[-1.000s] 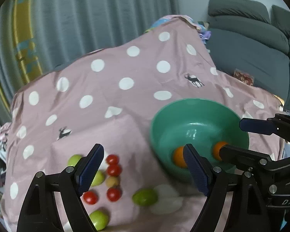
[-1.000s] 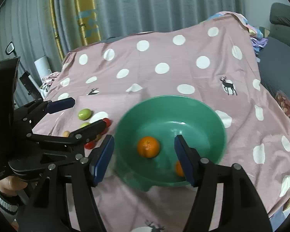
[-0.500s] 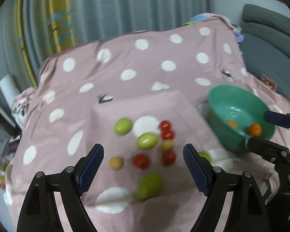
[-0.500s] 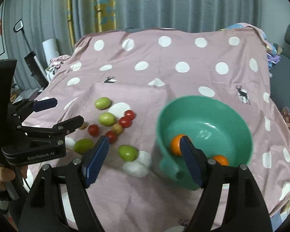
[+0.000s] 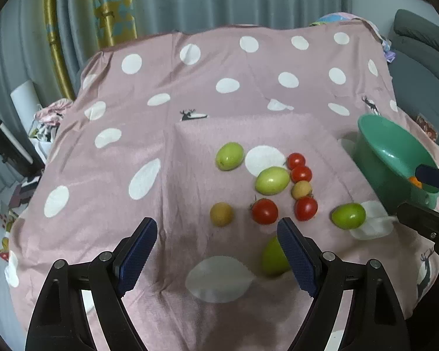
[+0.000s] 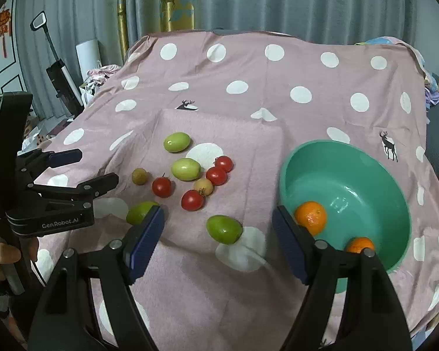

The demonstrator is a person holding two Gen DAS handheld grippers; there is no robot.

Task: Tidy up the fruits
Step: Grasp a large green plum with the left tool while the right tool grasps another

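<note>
1. Here's the desk (image 5: 166, 152), draped in a pink cloth with white dots and little deer prints, and a plainer pink square patch lies in the middle under the fruit.
2. Left tongs (image 5: 216, 251) hang over the near edge, jaws wide apart, nothing between the pads; a green fruit (image 5: 273, 259) sits just beside the right pad, partly hidden by it.
3. Right tongs (image 6: 218, 241) stand well apart too, jaws empty, with another green fruit (image 6: 224, 229) on the cloth beyond the gap, untouched.
4. Loose on the patch: four red tomatoes, one of them (image 5: 265, 211) near the left tongs, two small tan fruits such as this one (image 5: 221, 214), and more green ones, the farthest (image 6: 177, 142) sitting apart at the back.
5. The green bowl (image 6: 395, 193) stands at the right of the desk, holding two oranges: one (image 6: 310, 217) against its left wall, the other (image 6: 360, 244) at the near rim, partly behind the right tongs.
6. Room: grey-blue curtains (image 6: 278, 0) run along the far wall with a gold patterned strip, a grey sofa (image 5: 424, 44) far right, and clutter and an upright cleaner (image 6: 60, 79) far left.
7. A hand (image 6: 3, 257) grips the left tool's handle, low at the left edge of the right view.
</note>
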